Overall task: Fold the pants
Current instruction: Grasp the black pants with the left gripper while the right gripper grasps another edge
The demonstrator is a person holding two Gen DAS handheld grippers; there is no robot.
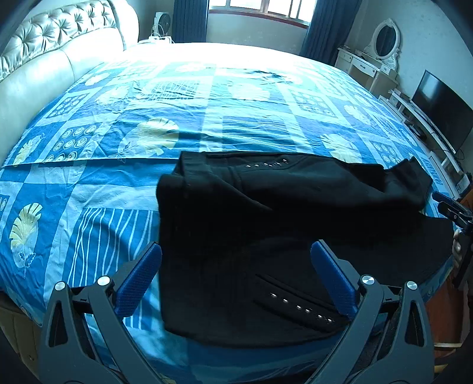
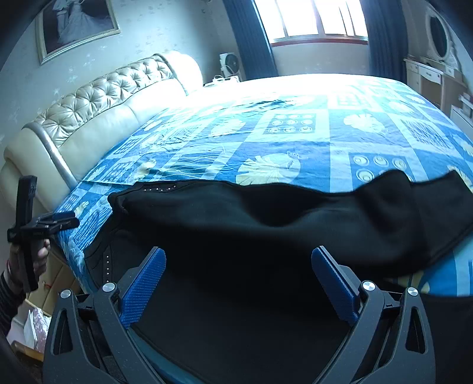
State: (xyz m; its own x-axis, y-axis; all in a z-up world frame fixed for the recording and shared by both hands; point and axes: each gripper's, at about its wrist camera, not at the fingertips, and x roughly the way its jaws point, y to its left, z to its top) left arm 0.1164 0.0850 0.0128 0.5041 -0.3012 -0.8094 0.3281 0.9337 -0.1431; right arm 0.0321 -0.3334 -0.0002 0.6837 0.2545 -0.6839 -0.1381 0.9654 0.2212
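Black pants (image 1: 266,224) with rows of silver studs lie on the near edge of the bed, one leg laid over the other, waistband to the left. My left gripper (image 1: 236,254) hovers open above the waist end, nothing between its blue pads. The right gripper (image 1: 452,209) shows at the far right edge of the left wrist view, beside the leg ends. In the right wrist view the pants (image 2: 280,230) spread across the foreground. My right gripper (image 2: 238,260) is open over the leg part. The left gripper (image 2: 56,221), held by a hand, sits at the far left, off the bed's corner.
The bed has a blue patterned cover (image 1: 207,118) and a cream tufted headboard (image 1: 53,38) on the left. A dresser with mirror (image 1: 381,53) and a TV (image 1: 443,115) stand at the right. A window (image 2: 307,17) with blue curtains is beyond the bed.
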